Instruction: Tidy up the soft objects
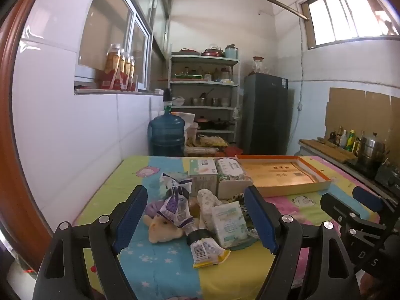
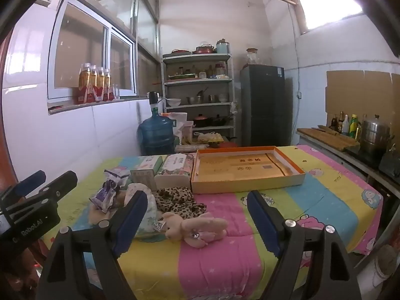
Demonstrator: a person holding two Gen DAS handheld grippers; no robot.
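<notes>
Both tools are spread wide w/ nothing between the pads: left tool [image 1: 197, 221] hangs over the heap of soft things, right tool [image 2: 197, 221] over the pink rabbit [image 2: 197, 227]. Neither touches anything, so this looks like the approach step, before any pick. Soft things sit bunched on the quilt-covered surface [image 2: 250, 262], left of centre: a beige plush [image 1: 162, 228], a tissue pack [image 1: 230, 222], 1 snack bag [image 1: 175, 205] w/ another, barcode up [image 1: 205, 251], a leopard cloth [image 2: 178, 201] and 2 boxed tissue packs [image 2: 175, 172] at the back. Tray [image 2: 246, 186] lies empty just beside the boxes, toward the far right; it's prob. the target, tho that's a guess. Next move, as I judge it: right tool drops onto the rabbit and closes across its body, then carries it up and over the tray's near wall. Rabbit lies flat on its side, long axis running left-right across the right-wrist view, head toward the left near the heap, legs to the right. So the pads already straddle it lengthwise; a grip across the narrow waist would need a wrist roll, or else pinch at the head end. Being limp, it'll likely sag on lifting.
</notes>
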